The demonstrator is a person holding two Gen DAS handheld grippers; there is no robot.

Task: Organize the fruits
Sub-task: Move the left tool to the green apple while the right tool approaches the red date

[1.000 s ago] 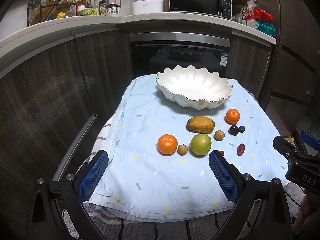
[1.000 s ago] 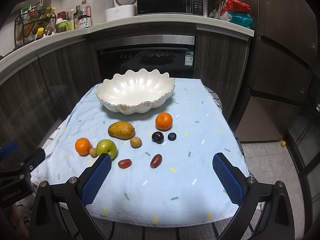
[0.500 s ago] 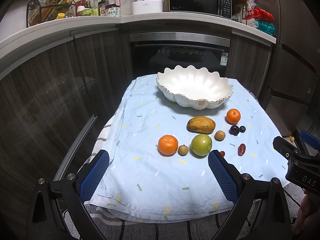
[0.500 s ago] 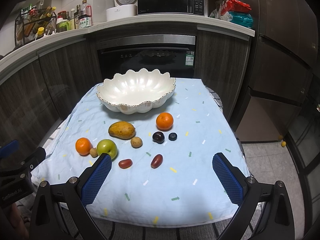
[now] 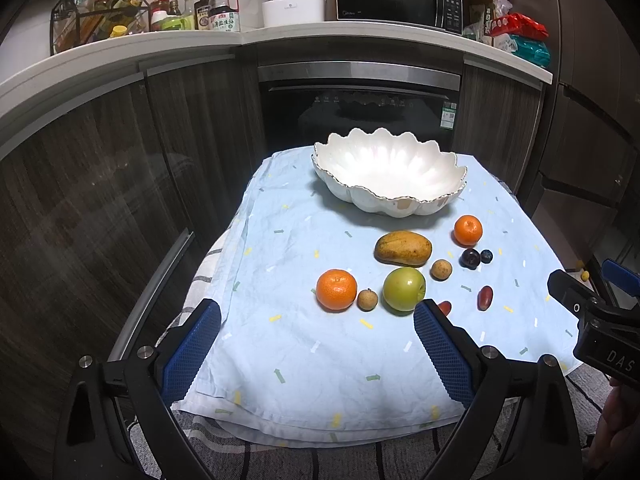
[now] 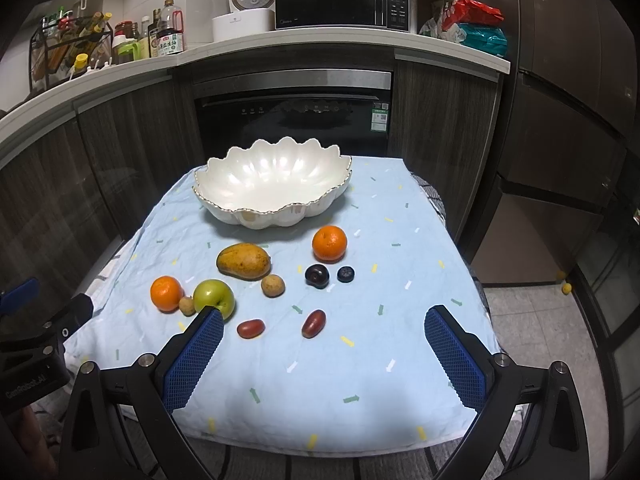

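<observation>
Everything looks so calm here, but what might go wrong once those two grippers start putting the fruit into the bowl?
The small round fruits, like the blueberry and dark plum, may roll off the table if nudged. The longan sits tight between an orange and the green apple, so open fingers could bump its neighbours. The cloth is wrinkled and could snag.

Dim, cool overhead light; glare whitens the bowl (image 6: 272,184) interior. Both fisheye views bend and darken at the corners; centre stays sharp.
</observation>
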